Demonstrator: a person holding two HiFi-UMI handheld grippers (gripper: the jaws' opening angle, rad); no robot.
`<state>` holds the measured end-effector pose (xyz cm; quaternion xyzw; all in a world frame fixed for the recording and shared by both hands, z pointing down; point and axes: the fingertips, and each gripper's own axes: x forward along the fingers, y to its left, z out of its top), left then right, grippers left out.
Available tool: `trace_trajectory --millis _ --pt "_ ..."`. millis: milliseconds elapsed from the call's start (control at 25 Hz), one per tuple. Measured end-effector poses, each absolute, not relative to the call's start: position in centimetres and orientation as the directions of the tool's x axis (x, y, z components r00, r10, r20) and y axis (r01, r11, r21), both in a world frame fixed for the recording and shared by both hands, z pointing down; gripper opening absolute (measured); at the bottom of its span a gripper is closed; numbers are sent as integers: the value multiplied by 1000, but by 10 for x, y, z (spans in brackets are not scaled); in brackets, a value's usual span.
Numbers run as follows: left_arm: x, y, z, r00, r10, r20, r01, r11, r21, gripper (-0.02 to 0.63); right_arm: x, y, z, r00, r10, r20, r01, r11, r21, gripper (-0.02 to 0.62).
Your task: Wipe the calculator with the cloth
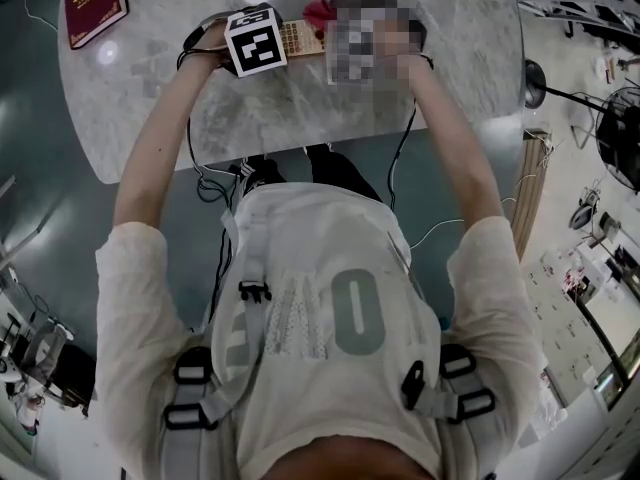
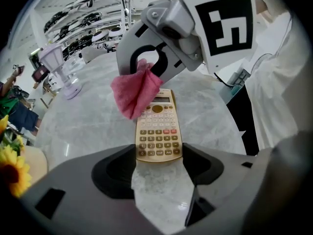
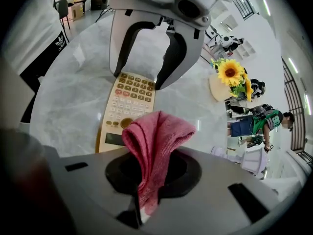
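A red book (image 1: 95, 3) lies at the 11 o'clock edge of the marble bench (image 1: 300, 108), well apart from the work at 12 o'clock, where a person (image 1: 330, 308) in a pale shirt reaches over the stone with both arms. The left hand-held gripper (image 2: 159, 164) points steeply down and is clamped across the key end of the beige calculator (image 2: 157, 126), with one dark pad against each long edge. The calculator lies flat on the bench and runs lengthwise away from that gripper, its display at the far end. At the calculator's 11 o'clock corner, beside the display, hangs a bunched pink-red cloth (image 2: 134, 92). Its lowest fold overlaps that corner in the left gripper view, though whether it actually touches the casing cannot be told. The right hand-held gripper (image 3: 149, 180) faces the left one across the calculator and is clenched on the cloth, which is pinched in a narrow fold between the jaws and fans out beyond them over the display end. Farther right, at 2 o'clock in the right gripper view, a sunflower (image 3: 230, 72) stands near the bench's edge.
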<state>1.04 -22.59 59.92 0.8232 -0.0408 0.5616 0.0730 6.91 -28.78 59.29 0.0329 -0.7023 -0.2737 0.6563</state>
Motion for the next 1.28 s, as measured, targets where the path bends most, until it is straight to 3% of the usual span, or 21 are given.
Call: trace_trajectory --millis 800,1280 --pt "12 -227 598 368 3 930 -158 -985 66 308 59 -262 596 -94 -414 905 382 825 417 52" --pt "16 -230 591 390 -22 921 -153 -987 42 308 73 -212 595 -105 -380 919 335 857 392 52"
